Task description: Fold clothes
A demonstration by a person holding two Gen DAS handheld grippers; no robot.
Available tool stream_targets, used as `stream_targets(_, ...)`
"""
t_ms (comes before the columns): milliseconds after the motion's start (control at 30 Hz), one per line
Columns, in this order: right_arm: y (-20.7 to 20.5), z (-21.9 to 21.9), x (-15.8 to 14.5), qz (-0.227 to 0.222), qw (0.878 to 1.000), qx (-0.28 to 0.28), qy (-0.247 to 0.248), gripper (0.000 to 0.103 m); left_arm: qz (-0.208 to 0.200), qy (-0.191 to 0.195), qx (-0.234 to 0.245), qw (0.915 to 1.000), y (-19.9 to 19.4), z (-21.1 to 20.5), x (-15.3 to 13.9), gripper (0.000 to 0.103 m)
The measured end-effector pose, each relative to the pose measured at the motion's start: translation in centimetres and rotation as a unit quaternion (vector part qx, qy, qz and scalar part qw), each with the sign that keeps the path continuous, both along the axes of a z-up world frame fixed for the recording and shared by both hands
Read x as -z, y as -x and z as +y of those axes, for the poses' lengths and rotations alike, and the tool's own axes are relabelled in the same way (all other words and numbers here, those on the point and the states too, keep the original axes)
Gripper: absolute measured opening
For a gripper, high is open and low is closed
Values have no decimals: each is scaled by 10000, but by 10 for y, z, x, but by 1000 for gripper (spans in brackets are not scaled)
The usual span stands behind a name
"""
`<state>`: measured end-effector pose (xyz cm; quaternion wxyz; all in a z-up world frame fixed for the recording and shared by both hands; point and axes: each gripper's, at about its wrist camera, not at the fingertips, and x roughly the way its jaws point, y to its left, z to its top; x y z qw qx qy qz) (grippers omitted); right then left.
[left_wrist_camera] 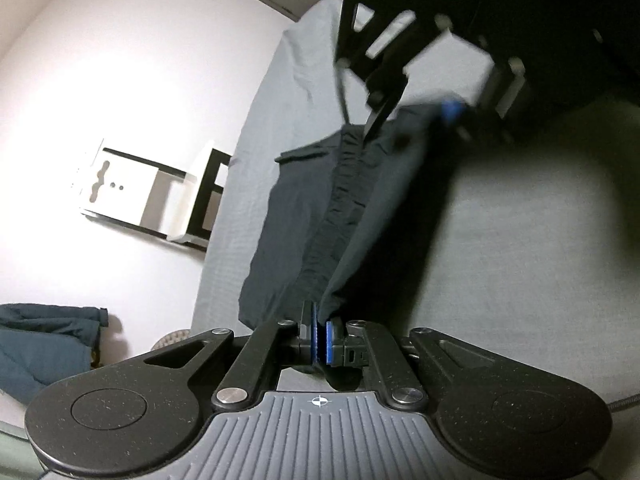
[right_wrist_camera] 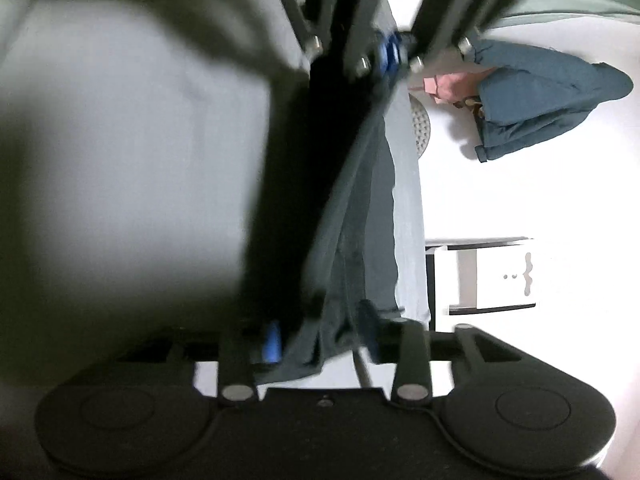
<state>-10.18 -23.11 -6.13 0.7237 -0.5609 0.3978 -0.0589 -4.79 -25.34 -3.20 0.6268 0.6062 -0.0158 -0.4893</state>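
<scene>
A dark navy garment (left_wrist_camera: 320,208) with a gathered elastic band is stretched between the two grippers above a grey bed sheet (left_wrist_camera: 520,240). My left gripper (left_wrist_camera: 320,340) is shut on one end of it, the cloth pinched between the blue pads. In the right wrist view the same garment (right_wrist_camera: 352,220) runs from my right gripper (right_wrist_camera: 320,338) up to the left gripper (right_wrist_camera: 390,54). The right gripper's fingers stand apart, with the cloth lying between them; the view is blurred. From the left wrist view the right gripper (left_wrist_camera: 440,96) looms at the garment's far end.
The grey sheet (right_wrist_camera: 120,120) spreads to one side of the garment. A teal garment (left_wrist_camera: 40,344) (right_wrist_camera: 540,100) lies on the white floor beside the bed. A white and black shelf unit (left_wrist_camera: 132,196) (right_wrist_camera: 492,276) stands farther off.
</scene>
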Motion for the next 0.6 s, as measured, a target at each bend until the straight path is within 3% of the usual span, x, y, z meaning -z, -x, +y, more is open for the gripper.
stream_targets(33, -1, -4, 1, -26, 10000, -33, 7, 5, -16, -35, 18, 10000, 1, -2, 0, 3)
stream_targets(200, -15, -10, -5, -237, 9989, -287, -271, 4, -25, -148, 179, 9997, 22, 6, -6, 3)
stream_targets(400, -7, -3, -26, 231, 9943, -763, -714, 4, 278, -342, 347, 9984, 45, 31, -24, 3)
stream_targets(600, 16, 19, -56, 1053, 9750, -728, -1817, 4, 1066, -747, 528, 9901, 75, 58, -54, 3)
